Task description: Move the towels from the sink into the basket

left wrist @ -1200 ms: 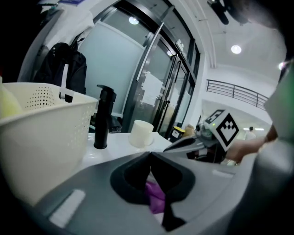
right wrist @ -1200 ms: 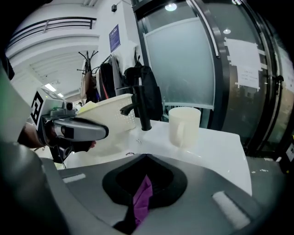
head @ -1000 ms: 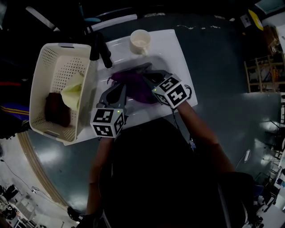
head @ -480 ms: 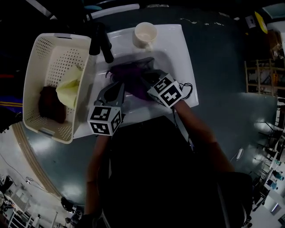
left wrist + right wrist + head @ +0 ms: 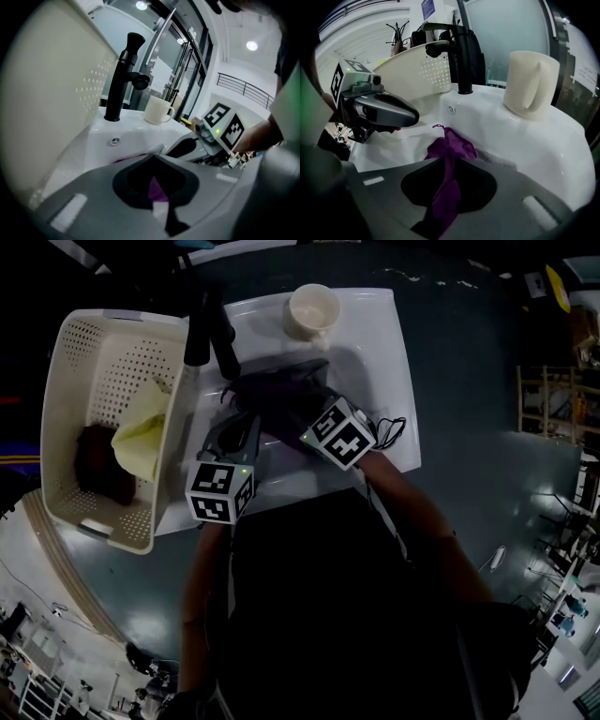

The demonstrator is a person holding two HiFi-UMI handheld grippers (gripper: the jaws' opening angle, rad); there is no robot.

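Two towels done: yellow towel (image 5: 141,432), dark red towel (image 5: 98,465) in basket (image 5: 66,362). Purple towel (image 5: 450,147) left, low in sink (image 5: 375,362). My left gripper (image 5: 242,427) pinched on its edge. My right gripper (image 5: 302,407) jaws just been opening, slightly apart, cloth strand lying between. Lift and carry to basket remain, I judge.
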